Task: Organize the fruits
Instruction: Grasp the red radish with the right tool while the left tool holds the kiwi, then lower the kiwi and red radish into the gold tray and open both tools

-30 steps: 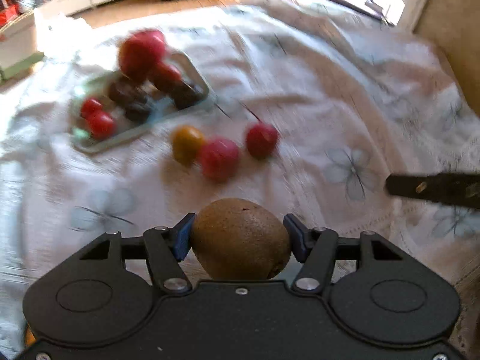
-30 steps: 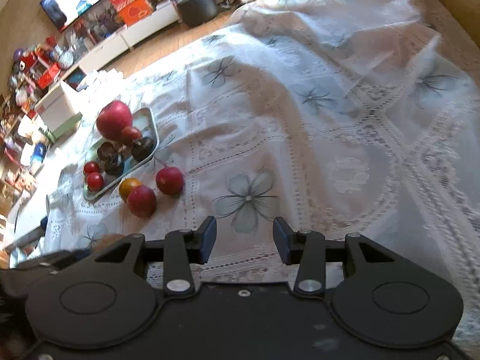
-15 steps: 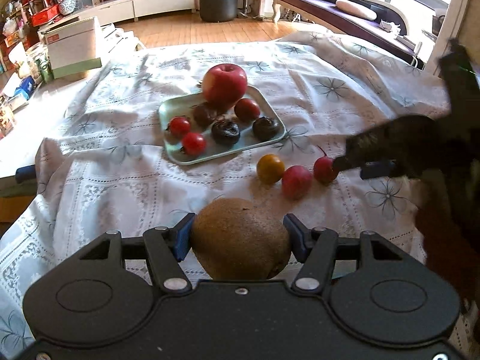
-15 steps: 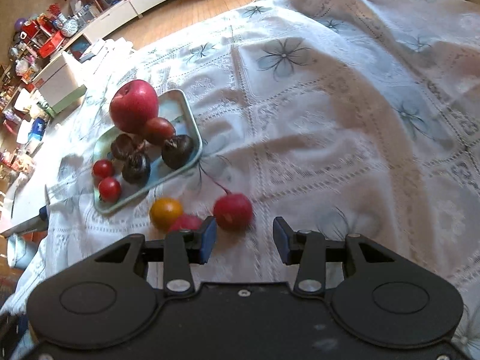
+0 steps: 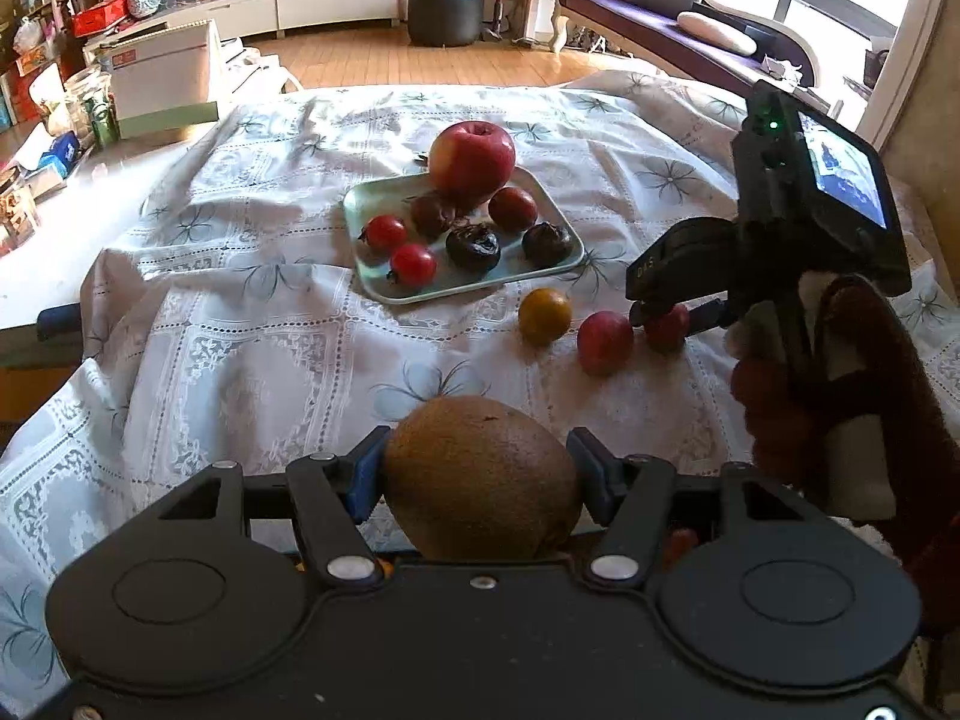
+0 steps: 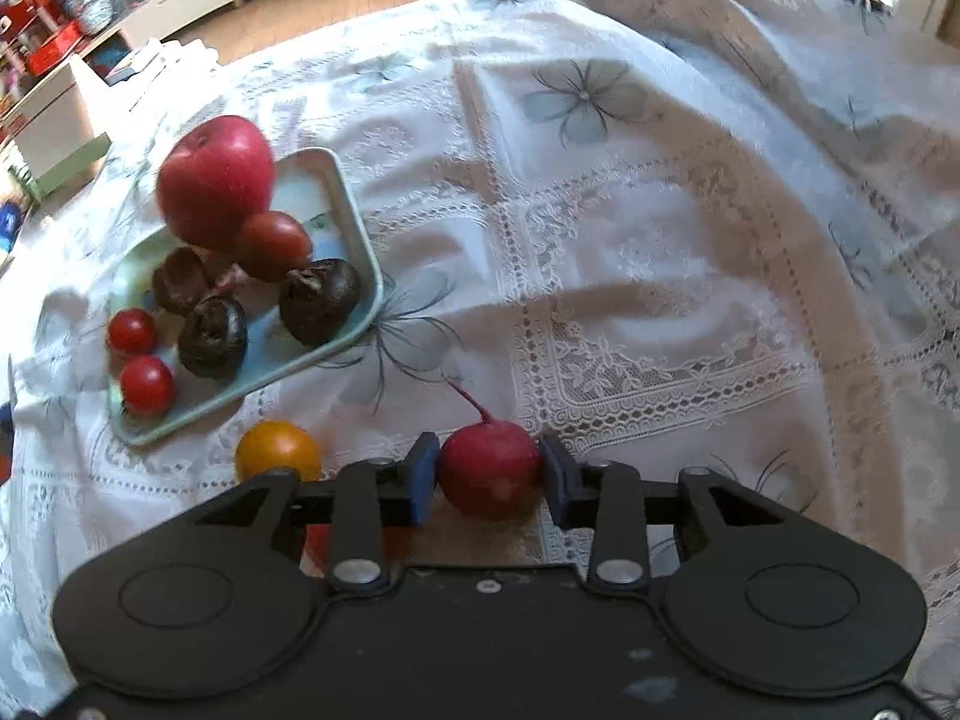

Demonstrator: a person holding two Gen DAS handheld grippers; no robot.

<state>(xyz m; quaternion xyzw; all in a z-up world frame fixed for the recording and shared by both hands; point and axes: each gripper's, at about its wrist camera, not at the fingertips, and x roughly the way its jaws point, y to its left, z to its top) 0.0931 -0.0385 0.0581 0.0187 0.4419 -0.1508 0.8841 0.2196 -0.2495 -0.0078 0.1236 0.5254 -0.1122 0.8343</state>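
My left gripper point(image 5: 477, 474) is shut on a brown kiwi point(image 5: 480, 477), held above the white tablecloth. My right gripper point(image 6: 489, 474) has its blue pads on either side of a red radish point(image 6: 489, 468) with a thin root; the jaws look open around it, and the radish rests on the cloth. In the left wrist view the right gripper point(image 5: 672, 315) sits at the same radish point(image 5: 666, 327). A pale green tray point(image 5: 384, 291) holds a big red apple point(image 5: 472, 159), small red tomatoes and dark fruits. A yellow fruit point(image 5: 544, 315) and a red fruit point(image 5: 605, 341) lie beside it.
The tray point(image 6: 360, 228) lies at the left in the right wrist view, with the yellow fruit point(image 6: 277, 450) just below it. A white box point(image 5: 162, 78) stands at the table's far left edge. A sofa and a black stool are beyond the table.
My right gripper has moved down and forward to the radish, which now sits between its pads. My left gripper still holds the kiwi and has barely moved.
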